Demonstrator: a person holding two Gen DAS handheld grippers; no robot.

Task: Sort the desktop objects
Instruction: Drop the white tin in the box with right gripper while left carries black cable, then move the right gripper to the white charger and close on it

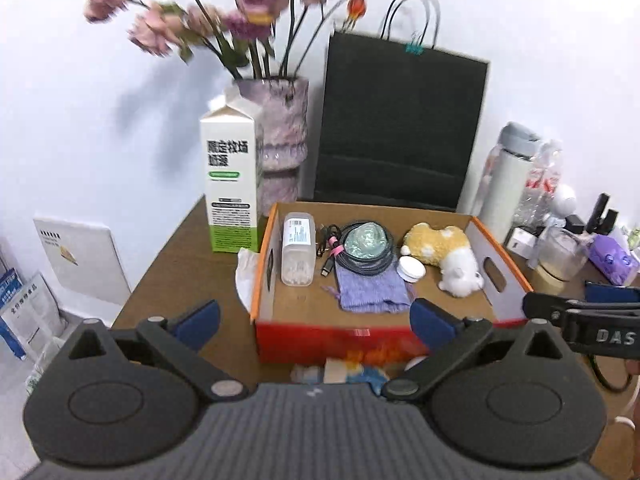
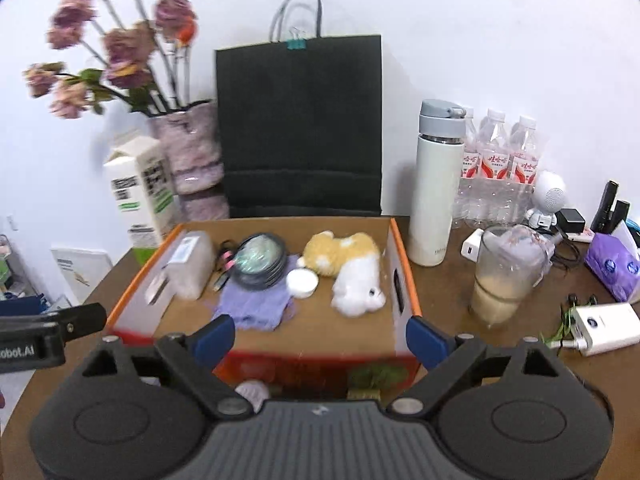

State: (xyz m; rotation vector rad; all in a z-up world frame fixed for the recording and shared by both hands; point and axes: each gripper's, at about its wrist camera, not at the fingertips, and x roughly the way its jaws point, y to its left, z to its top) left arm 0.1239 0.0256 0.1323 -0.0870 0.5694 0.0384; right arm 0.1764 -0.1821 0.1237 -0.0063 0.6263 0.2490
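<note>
White wall, brown desk [image 2: 460, 292]; our left gripper [image 1: 316, 320] and right gripper [image 2: 320, 332] both spread, empty. Cardboard box [image 1: 496, 264] mid-desk looks light, stiff; we'd grip side cutouts.

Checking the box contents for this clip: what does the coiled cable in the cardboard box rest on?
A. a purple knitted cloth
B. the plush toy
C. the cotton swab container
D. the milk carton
A: the coiled cable lies on the purple knitted cloth, apart from the plush toy.

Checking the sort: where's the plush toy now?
In both views, the plush toy lies in the box at its right end, beside the white jar.
</note>
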